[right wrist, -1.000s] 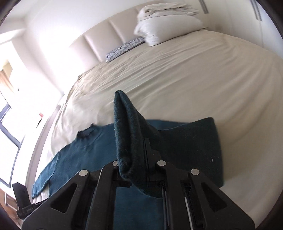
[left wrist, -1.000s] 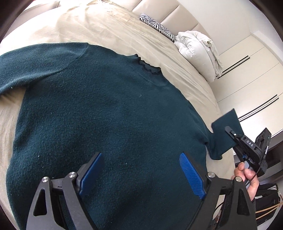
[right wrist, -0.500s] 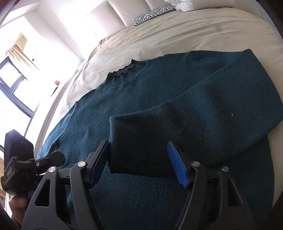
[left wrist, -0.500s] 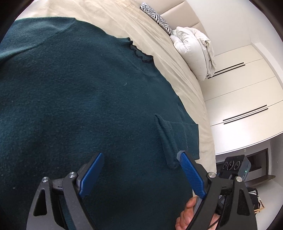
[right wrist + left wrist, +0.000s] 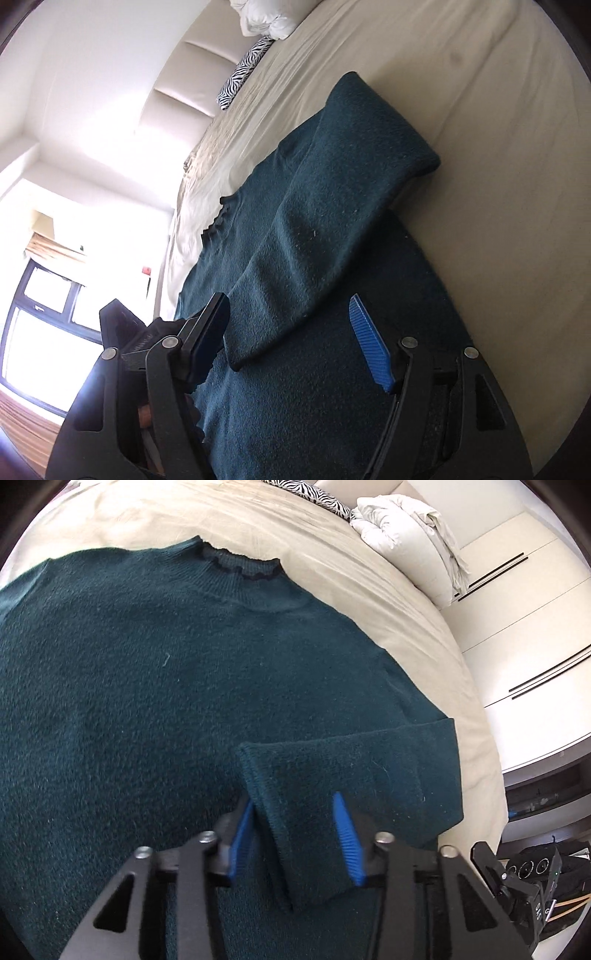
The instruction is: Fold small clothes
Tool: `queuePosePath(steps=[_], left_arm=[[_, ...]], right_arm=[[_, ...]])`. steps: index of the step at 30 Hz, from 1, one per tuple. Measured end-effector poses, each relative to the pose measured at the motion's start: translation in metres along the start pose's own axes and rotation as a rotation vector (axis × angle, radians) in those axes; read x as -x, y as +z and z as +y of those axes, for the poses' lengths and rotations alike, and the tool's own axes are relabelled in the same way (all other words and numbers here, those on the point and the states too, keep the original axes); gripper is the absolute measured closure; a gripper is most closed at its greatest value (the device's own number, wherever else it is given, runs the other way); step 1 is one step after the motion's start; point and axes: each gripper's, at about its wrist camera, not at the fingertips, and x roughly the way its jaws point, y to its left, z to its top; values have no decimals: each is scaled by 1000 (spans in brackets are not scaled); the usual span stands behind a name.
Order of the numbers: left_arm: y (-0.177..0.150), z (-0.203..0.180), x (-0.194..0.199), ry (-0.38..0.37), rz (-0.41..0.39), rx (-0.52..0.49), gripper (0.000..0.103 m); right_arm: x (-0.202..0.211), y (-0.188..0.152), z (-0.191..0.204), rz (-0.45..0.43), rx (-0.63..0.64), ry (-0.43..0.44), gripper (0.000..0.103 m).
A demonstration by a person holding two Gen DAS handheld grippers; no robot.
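My sweater (image 5: 155, 686) is a dark teal knit with a fuzzy surface and a small frilled collar (image 5: 240, 563) edged in a darker line. It lies spread flat on the beige bed (image 5: 369, 576), collar toward the headboard. Its right sleeve (image 5: 351, 771) is folded inward across the body, the fold sitting at the sweater's outer edge and the ribbed cuff (image 5: 266, 812) lying on the chest, slightly raised from the fabric beneath.
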Motion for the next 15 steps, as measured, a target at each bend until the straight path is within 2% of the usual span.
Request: queuePosePath(steps=[2,3,5,11,15], left_arm=[[4,0,-2,6,9,-12,90],[6,1,-2,-2,9,-15,92],[11,1,5,-11,-13,-32,94],[28,10,49,-10,-147,-69,95],[43,39,70,18,-221,-20,95]], right_arm=[[2,4,-5,-3,-23,7,36],[3,5,-7,1,-27,10,36],[-1,6,-8,6,-31,8,36],[-1,12,-10,-1,-54,15,36],[-2,21,-12,-5,-96,39,36]])
